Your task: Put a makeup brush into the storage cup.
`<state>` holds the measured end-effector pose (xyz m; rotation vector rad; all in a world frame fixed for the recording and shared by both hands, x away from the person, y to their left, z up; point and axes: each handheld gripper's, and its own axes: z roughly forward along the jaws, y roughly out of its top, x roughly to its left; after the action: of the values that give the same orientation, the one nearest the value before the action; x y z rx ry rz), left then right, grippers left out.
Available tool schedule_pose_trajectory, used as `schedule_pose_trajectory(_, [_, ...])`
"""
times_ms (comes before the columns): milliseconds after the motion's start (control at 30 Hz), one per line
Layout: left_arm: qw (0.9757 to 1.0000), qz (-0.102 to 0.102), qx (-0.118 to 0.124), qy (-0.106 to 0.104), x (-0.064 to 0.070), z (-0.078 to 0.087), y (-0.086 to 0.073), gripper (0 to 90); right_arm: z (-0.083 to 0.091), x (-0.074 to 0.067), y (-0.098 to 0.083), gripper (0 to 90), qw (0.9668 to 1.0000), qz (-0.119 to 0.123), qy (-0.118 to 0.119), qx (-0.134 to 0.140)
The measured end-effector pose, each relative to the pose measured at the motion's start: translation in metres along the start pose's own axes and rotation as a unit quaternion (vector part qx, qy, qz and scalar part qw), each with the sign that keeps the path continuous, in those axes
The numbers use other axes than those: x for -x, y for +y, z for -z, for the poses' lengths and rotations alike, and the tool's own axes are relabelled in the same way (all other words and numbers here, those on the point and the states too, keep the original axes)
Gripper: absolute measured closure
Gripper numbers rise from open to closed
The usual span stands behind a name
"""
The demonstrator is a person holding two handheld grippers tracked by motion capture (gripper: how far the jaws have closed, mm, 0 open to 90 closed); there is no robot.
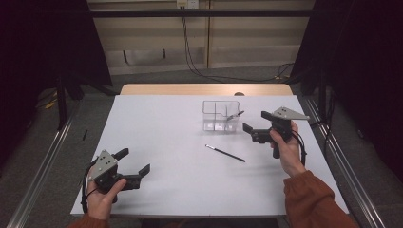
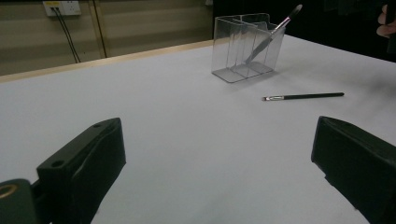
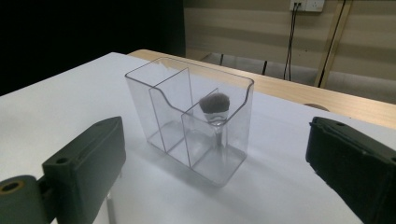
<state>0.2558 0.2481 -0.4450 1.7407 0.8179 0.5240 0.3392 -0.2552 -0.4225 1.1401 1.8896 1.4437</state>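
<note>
From the high view, the right gripper point(image 1: 254, 124) hangs wide open and empty just beside the clear plastic three-compartment organiser point(image 1: 219, 115), where one slim makeup brush point(image 1: 235, 115) already leans. A second thin black-handled brush point(image 1: 225, 153) lies flat on the white table point(image 1: 161, 142), nearer the person than those jaws. The left gripper point(image 1: 134, 162) rests open and empty, well apart from it.

In the left gripper view, that black brush point(image 2: 303, 96) lies ahead and right of the jaws.

In the right gripper view, the organiser point(image 3: 196, 116) stands between the spread jaws, untouched. To do the next pick well, I'd drop low, straddle the handle mid-length and close squarely.
</note>
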Motion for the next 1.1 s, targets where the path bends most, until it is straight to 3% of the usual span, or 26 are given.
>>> schedule_pose_trajectory(67, [1.0000,-0.003,0.000,0.002,0.001,0.000,0.000,2.9,0.009,-0.001,-0.002,4.3,0.9999,0.011,-0.006,0.008])
schedule_pose_trajectory(233, [0.9998,-0.010,0.012,0.007,0.005,0.003,0.002,3.2,0.027,0.001,-0.012,4.2,0.9998,0.002,-0.015,0.009])
schedule_pose_trajectory(500, [0.9996,0.007,0.026,0.007,0.004,0.007,-0.001,3.1,0.052,-0.012,-0.033,4.1,0.9997,0.007,-0.021,0.013])
schedule_pose_trajectory(767, [0.9998,-0.003,0.019,0.007,0.003,0.008,-0.001,3.0,0.068,-0.011,-0.047,4.1,0.9997,0.002,-0.025,0.008])
schedule_pose_trajectory(967, [0.9997,0.008,0.024,0.005,0.002,0.010,-0.002,2.9,0.079,-0.016,-0.055,3.9,0.9997,0.001,-0.023,0.011])
schedule_pose_trajectory(1100, [0.9998,-0.001,0.016,0.013,0.005,0.011,-0.003,2.9,0.088,-0.020,-0.059,3.9,0.9993,0.004,-0.033,0.016])
